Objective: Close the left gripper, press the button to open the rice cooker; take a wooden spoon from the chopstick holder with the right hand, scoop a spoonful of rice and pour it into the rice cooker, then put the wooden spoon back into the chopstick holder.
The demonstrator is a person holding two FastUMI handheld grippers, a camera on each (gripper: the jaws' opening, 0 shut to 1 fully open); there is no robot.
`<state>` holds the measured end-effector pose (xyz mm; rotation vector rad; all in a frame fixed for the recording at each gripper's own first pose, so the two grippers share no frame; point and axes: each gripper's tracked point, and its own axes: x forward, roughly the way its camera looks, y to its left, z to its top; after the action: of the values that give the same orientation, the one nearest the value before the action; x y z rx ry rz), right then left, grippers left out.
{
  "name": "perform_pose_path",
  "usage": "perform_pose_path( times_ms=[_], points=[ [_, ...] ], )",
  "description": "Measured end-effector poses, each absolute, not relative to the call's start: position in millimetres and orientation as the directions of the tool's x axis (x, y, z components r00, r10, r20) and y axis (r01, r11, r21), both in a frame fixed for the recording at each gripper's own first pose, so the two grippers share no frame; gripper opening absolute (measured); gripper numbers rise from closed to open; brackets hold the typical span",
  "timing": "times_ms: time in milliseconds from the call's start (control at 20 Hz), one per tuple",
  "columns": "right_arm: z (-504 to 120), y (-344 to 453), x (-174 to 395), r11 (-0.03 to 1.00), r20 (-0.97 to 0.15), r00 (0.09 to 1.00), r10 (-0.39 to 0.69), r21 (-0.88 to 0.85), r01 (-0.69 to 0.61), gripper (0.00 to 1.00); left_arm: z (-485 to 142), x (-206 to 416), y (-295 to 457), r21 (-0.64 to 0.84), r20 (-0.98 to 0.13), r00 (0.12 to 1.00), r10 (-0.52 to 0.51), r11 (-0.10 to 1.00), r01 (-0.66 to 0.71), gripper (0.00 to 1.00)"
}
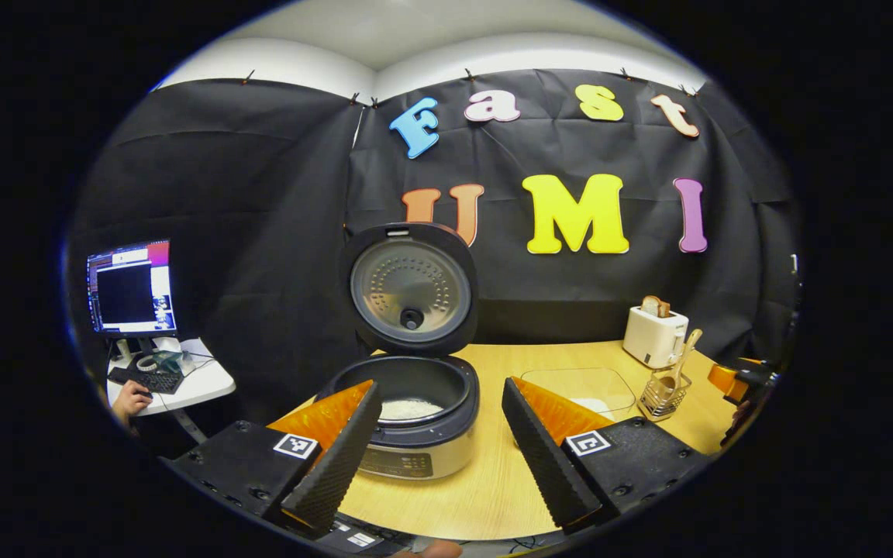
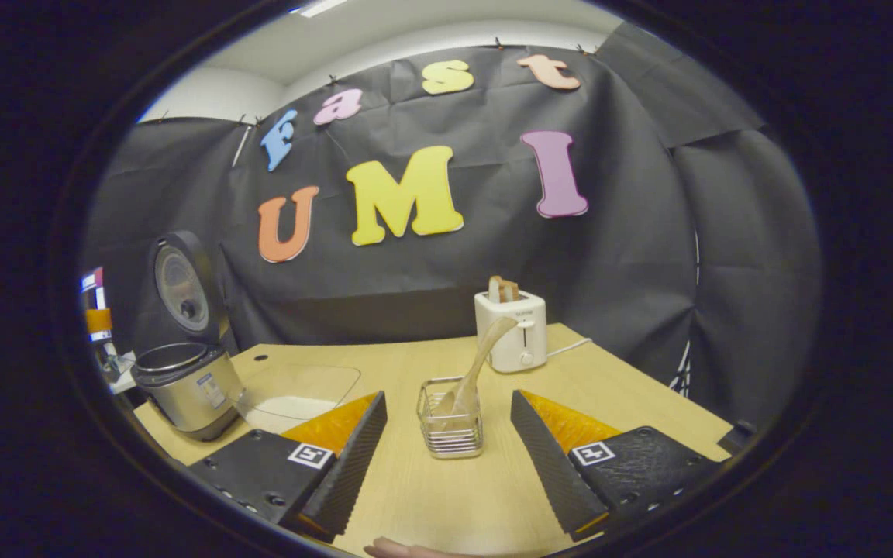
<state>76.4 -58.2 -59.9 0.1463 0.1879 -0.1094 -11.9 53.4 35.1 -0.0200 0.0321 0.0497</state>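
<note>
The rice cooker (image 1: 408, 422) stands on the wooden table with its lid (image 1: 409, 288) swung up; white rice (image 1: 411, 408) lies in its pot. My left gripper (image 1: 440, 449) hovers open just in front of it, holding nothing. The same cooker (image 2: 187, 384) appears at the left of the right gripper view, lid raised. A wooden spoon (image 2: 480, 364) leans in the wire chopstick holder (image 2: 450, 425), which sits between and just beyond the open fingers of my right gripper (image 2: 446, 457). A clear glass dish (image 1: 582, 389) with a little rice lies between cooker and holder (image 1: 665, 394).
A white toaster (image 2: 512, 329) with bread in its slots stands at the back of the table near the cloth wall. A side table with a monitor (image 1: 131, 288) and keyboard is off to the left, where a person's hand (image 1: 130, 401) rests.
</note>
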Motion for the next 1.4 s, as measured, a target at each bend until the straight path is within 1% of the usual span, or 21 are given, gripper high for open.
perform_pose_path(
  times_ms=[100, 150, 200, 250, 300, 350, 400, 450, 500, 550, 600, 650, 700, 800, 900, 950, 1000, 1100, 1150, 1250, 1400],
  points=[
    [-68.3, -63.7, 104.4, 0.983, -0.234, 0.968, -0.089, 0.136, 0.123, 0.95, 26.4, -15.8, 45.5, -0.014, -0.027, 0.999, 0.043, 0.999, -0.043, 1.00],
    [-71.3, -69.1, 118.4, 0.980, -0.260, 0.961, -0.096, 0.144, 0.137, 0.89, 22.8, -16.1, 41.4, -0.008, -0.024, 0.999, 0.039, 0.999, -0.039, 1.00],
    [-77.4, -75.8, 133.8, 0.976, -0.284, 0.953, -0.103, 0.154, 0.151, 0.89, 19.0, -17.0, 35.3, 0.001, -0.030, 0.999, 0.029, 1.000, -0.029, 1.00],
    [-81.2, -79.8, 148.6, 0.974, -0.308, 0.945, -0.109, 0.159, 0.164, 0.95, 15.8, -16.0, 29.3, 0.007, -0.036, 0.999, 0.018, 1.000, -0.018, 1.00],
    [-87.4, -84.4, 162.6, 0.974, -0.331, 0.936, -0.117, 0.147, 0.173, 0.93, 14.7, -14.6, 24.9, 0.009, -0.034, 0.999, 0.009, 1.000, -0.009, 1.00],
    [-90.6, -90.1, 177.3, 0.974, -0.344, 0.930, -0.129, 0.133, 0.184, 0.90, 15.1, -12.9, 17.4, 0.003, -0.031, 0.999, -0.009, 1.000, 0.009, 0.95],
    [-90.9, -92.0, 191.2, 0.975, -0.346, 0.930, -0.125, 0.133, 0.180, 0.82, 13.2, -9.7, 9.5, -0.012, -0.030, 0.999, -0.029, 1.000, 0.029, 1.00],
    [-94.2, -92.7, 202.8, 0.974, -0.362, 0.926, -0.110, 0.145, 0.172, 0.80, 12.0, -8.2, 2.0, -0.021, -0.034, 0.998, -0.056, 0.998, 0.056, 1.00],
    [-96.7, -91.9, 212.9, 0.972, -0.383, 0.920, -0.087, 0.169, 0.163, 0.70, 10.2, -7.6, -3.5, -0.023, -0.043, 0.996, -0.076, 0.997, 0.075, 1.00],
    [-96.7, -89.6, 222.4, 0.967, -0.390, 0.918, -0.066, 0.201, 0.155, 0.71, 9.2, -7.3, -5.2, -0.017, -0.045, 0.995, -0.086, 0.996, 0.086, 1.00],
    [-95.4, -90.9, 230.5, 0.961, -0.399, 0.915, -0.060, 0.224, 0.160, 0.63, 9.4, -7.0, -5.6, -0.005, -0.044, 0.995, -0.093, 0.996, 0.093, 1.00],
    [-95.0, -93.6, 236.8, 0.956, -0.404, 0.912, -0.064, 0.238, 0.173, 0.67, 8.8, -6.4, -7.3, 0.006, -0.046, 0.994, -0.098, 0.995, 0.098, 1.00],
    [-93.8, -97.5, 241.8, 0.954, -0.406, 0.911, -0.073, 0.239, 0.183, 0.60, 7.4, -6.5, -6.6, 0.014, -0.047, 0.994, -0.099, 0.995, 0.100, 0.95],
    [-96.4, -96.4, 247.0, 0.956, -0.416, 0.906, -0.077, 0.227, 0.185, 0.60, 3.9, -8.1, -6.7, 0.021, -0.057, 0.993, -0.100, 0.995, 0.102, 0.94],
    [-97.2, -87.6, 256.5, 0.962, -0.423, 0.905, -0.052, 0.222, 0.159, 0.53, 4.9, -10.6, -4.1, 0.019, -0.059, 0.993, -0.101, 0.995, 0.102, 0.95],
    [-97.6, -89.7, 260.7, 0.965, -0.420, 0.906, -0.057, 0.209, 0.158, 0.50, 5.7, -10.4, -0.9, 0.022, -0.055, 0.994, -0.096, 0.995, 0.097, 1.00],
    [-99.7, -91.3, 263.7, 0.964, -0.426, 0.903, -0.064, 0.207, 0.166, 0.55, 6.6, -11.0, 2.5, 0.022, -0.053, 0.994, -0.091, 0.996, 0.092, 0.95],
    [-109.2, -100.7, 263.4, 0.953, -0.468, 0.878, -0.098, 0.209, 0.218, 0.39, 8.5, -14.2, 11.2, 0.025, -0.046, 0.995, -0.084, 0.996, 0.085, 0.95],
    [-113.4, -102.0, 262.7, 0.941, -0.483, 0.869, -0.103, 0.237, 0.243, 0.16, 11.0, -14.3, 13.4, 0.025, -0.041, 0.996, -0.081, 0.996, 0.082, 0.95],
    [-108.4, -97.4, 259.9, 0.925, -0.483, 0.873, -0.072, 0.296, 0.240, 0.10, 10.9, -15.2, 21.0, 0.016, -0.041, 0.996, -0.074, 0.997, 0.074, 1.00],
    [-98.2, -93.8, 252.6, 0.941, -0.469, 0.878, -0.090, 0.248, 0.229, 0.11, 10.5, -13.7, 31.2, 0.000, -0.048, 0.997, -0.057, 0.998, 0.058, 1.00]
  ],
)
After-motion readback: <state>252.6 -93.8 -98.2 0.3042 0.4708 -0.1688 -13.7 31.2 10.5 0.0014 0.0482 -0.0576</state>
